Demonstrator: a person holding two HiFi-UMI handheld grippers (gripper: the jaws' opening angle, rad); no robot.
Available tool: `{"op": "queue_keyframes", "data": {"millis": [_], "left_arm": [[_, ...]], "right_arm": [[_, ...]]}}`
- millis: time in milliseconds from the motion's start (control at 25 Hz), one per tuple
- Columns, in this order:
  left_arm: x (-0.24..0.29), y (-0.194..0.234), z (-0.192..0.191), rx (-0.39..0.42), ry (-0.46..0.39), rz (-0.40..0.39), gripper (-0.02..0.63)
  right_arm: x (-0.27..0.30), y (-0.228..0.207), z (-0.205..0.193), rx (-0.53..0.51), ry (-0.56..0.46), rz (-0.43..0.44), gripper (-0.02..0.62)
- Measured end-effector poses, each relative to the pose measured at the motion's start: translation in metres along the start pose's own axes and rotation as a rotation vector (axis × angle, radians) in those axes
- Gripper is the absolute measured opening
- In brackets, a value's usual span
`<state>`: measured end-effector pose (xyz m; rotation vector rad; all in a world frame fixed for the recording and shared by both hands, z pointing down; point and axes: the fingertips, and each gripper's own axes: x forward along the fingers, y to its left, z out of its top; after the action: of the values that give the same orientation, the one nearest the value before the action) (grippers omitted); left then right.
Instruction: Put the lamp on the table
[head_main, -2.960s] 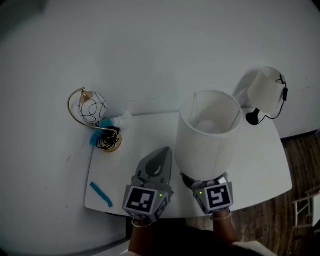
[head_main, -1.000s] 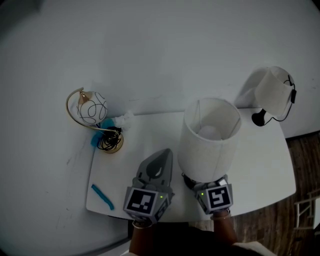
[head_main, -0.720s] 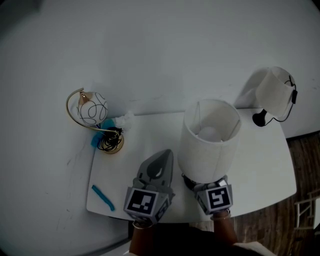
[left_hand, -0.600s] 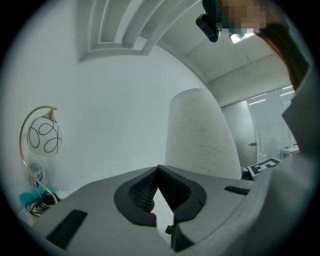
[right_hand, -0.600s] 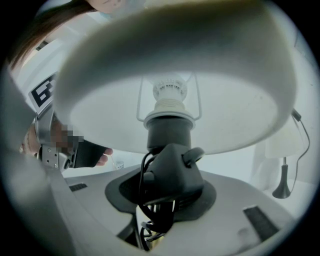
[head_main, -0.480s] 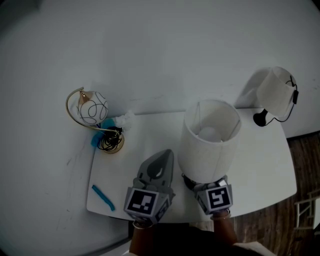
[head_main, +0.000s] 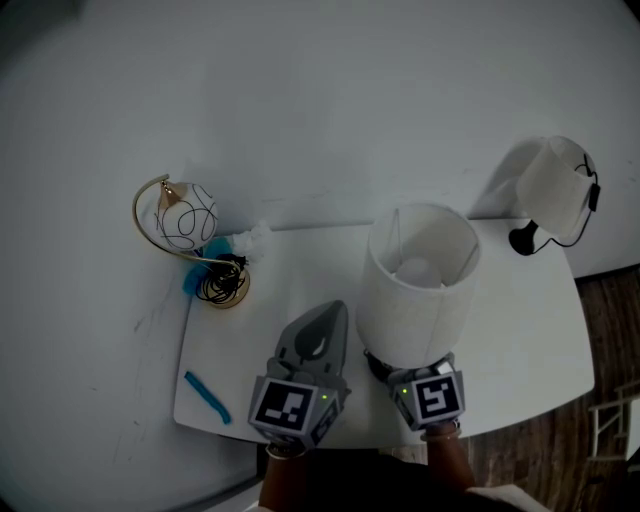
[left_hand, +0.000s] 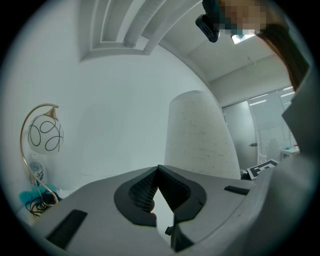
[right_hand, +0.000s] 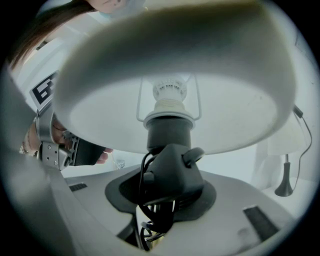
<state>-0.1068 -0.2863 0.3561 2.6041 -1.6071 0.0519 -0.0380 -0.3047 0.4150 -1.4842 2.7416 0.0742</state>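
The right gripper is clamped on the lamp, whose black base is pinched between the jaws while a bundled cord hangs below them. The lamp is held upright, its white shade spread above the gripper, over the front part of the table; whether its foot touches the top cannot be told. Just left of the lamp, the left gripper is kept level with its jaws pressed together and nothing between them. Well left of the lamp and farther back, a gold arc lamp is seen, and left of it nearer the front, a blue strip. Right of the lamp, towards the wall, a small white lamp is placed.
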Motion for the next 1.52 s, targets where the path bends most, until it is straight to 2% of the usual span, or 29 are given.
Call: {"op": "queue_keyframes", "data": {"millis": [1520], "left_arm": [[0.002, 0.003, -0.007, 0.001, 0.006, 0.007, -0.008]], "right_arm": [[0.007, -0.002, -0.022, 0.030, 0.031, -0.004, 0.144]]}}
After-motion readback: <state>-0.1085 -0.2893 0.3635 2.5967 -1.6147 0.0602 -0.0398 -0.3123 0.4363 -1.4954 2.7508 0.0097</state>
